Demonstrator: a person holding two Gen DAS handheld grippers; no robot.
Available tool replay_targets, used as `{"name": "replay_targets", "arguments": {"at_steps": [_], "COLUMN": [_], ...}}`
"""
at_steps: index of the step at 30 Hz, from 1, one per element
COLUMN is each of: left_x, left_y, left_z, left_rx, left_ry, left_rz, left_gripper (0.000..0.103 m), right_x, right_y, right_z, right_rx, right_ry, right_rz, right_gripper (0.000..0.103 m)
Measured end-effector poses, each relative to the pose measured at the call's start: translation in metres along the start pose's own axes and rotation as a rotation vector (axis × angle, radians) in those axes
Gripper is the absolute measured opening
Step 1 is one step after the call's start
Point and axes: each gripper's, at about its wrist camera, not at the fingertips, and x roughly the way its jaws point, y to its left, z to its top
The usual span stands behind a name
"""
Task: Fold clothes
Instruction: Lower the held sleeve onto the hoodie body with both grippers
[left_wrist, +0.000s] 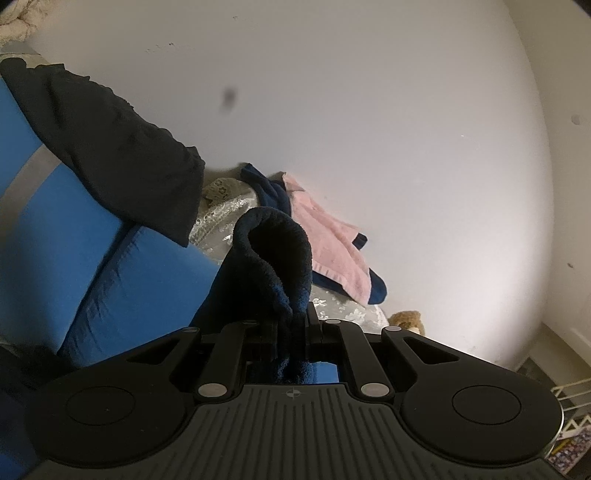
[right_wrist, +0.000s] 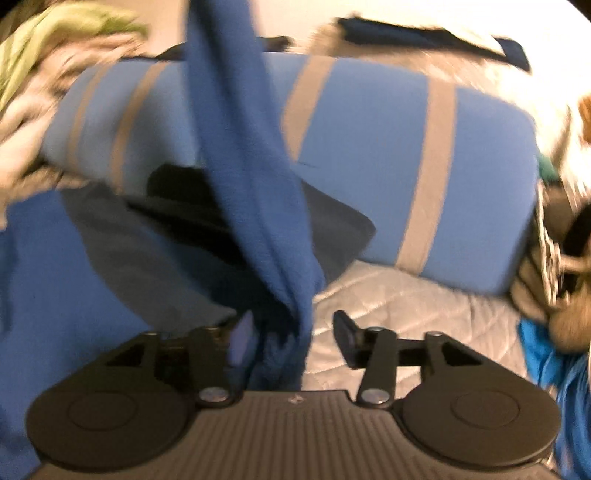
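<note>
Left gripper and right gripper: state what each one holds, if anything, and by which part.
The left gripper is shut on a bunched fold of the dark blue towel. The right gripper stands open; blue cloth hangs between its fingers, unclamped.

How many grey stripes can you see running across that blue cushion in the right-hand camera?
4: two thin grey stripes near the blue cushion's left end, one wide right of the hanging blue cloth, one wide farther right. The cloth may hide more.

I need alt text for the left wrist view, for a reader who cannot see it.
The left gripper is shut on a dark navy fleece cloth, looped above its fingers. Behind lie a blue cushion, a black garment and a pink towel against a white wall.
</note>
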Motion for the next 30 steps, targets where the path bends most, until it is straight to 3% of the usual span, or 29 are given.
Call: {"name": "replay_targets", "arguments": {"at_steps": [4,7,8,10,11,18,30], "left_x": [0.001,-0.005,-0.007,-0.016,-0.021,-0.059,-0.108], "left_y": [0.005,0.009,0.013,0.028,0.035,0.104,0.224], "left_z": [0.002,0.006,0.007,0.007,0.007,-0.002,-0.061], "left_rx": [-0.007,0.013,0.029,0.058,0.073,0.123,0.127], "left_ry": [0.002,0.008,0.017,0.033,0.041,0.105,0.285], "left_rz": [-0.006,0.004,0.015,0.042,0.055,0.163,0.315], "left_gripper": [0.012,0.012,0.012,0.012,0.012,0.012,0.012], "right_x": [0.009,0.022,0.026,0.031,0.032,0.029,0.023], "right_y": [0.011,0.009,0.007,-0.001,-0.005,-0.02,-0.01], "right_z": [0.01,0.018,0.019,0.02,0.02,0.014,0.013], "right_rx": [-0.079,-0.048,-0.024,0.04,0.08,0.284,0.205], "right_ry": [0.016,0.059,0.072,0.088,0.094,0.103,0.138], "right_rz": [-0.039,-0.063,-0.066,-0.076,-0.081,-0.092,-0.133], "right_gripper": [0.067,0.064,0.042,0.011,0.009,0.007,0.007]}}
